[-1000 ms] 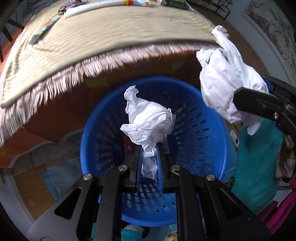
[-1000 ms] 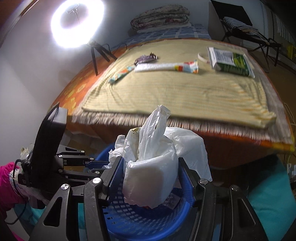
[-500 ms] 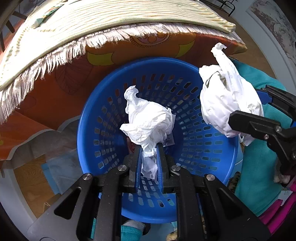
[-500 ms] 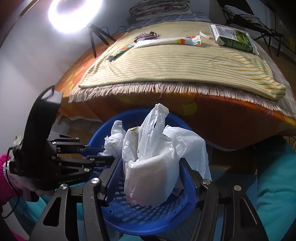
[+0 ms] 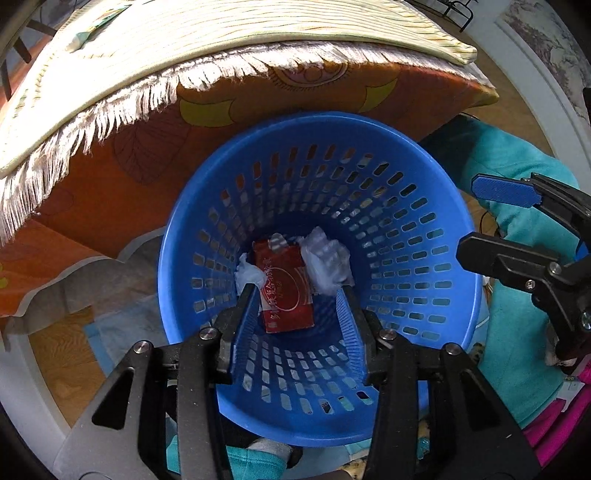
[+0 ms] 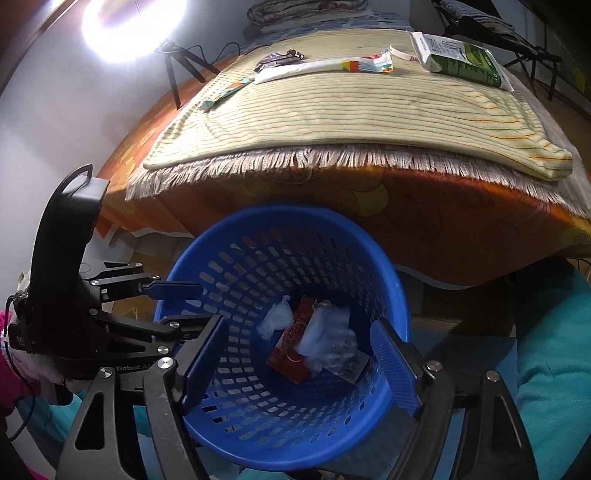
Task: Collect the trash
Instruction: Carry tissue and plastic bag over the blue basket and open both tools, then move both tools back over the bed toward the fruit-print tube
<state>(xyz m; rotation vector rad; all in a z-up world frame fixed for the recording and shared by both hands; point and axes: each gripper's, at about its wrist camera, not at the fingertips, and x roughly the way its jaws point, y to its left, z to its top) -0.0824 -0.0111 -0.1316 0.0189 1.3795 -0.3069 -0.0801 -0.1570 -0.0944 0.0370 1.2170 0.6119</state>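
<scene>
A blue perforated basket (image 5: 424,236) (image 6: 373,258) stands on the floor against the bed. At its bottom lie a red packet (image 5: 286,291) (image 6: 291,350), a crumpled white tissue (image 5: 247,275) (image 6: 275,319) and a white plastic bag (image 5: 327,264) (image 6: 327,339). My left gripper (image 5: 297,321) is open and empty above the basket's near side; it also shows in the right wrist view (image 6: 184,302). My right gripper (image 6: 299,354) is open and empty above the basket; it also shows at the right in the left wrist view (image 5: 484,221).
The bed has an orange sheet and a striped fringed mat (image 6: 354,110). On the mat lie a green-white pack (image 6: 461,59), a long white wrapper (image 6: 325,66), a dark wrapper (image 6: 280,59) and a striped wrapper (image 6: 225,92). A ring light (image 6: 125,26) stands at the far left. Teal fabric (image 5: 517,295) lies right of the basket.
Both grippers have opened. The tissue from the left and the plastic bag from the right have dropped to the basket's bottom. Both views moved lower over the basket.
</scene>
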